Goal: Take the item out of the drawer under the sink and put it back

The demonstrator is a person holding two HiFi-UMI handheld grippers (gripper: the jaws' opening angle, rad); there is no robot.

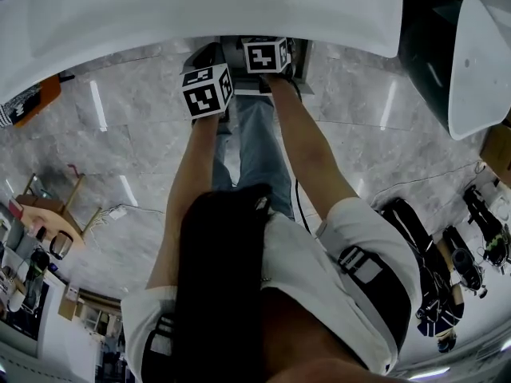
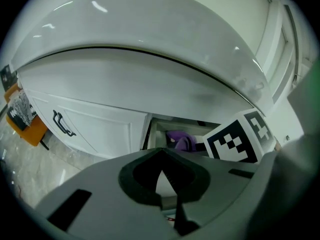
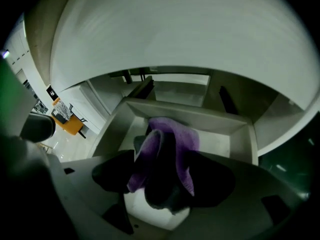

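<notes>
1. Right hand-held gripper (image 3: 159, 186) is clamped on the purple cloth (image 3: 170, 134), which hangs over the open drawer (image 3: 240, 129) under the sink (image 1: 215, 6).
2. Left hand-held gripper (image 2: 170, 194) has its jaws together and empty, just beside the right, facing the drawer.

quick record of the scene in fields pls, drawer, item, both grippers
drawer: open, under the white sink
item: purple cloth, bunched, over the drawer's inside
right gripper: jaws shut on the purple cloth
left gripper: jaws together, nothing in them, pointing toward the drawer
cabinet door: closed, dark handle, left of the drawer in the left gripper view
</notes>
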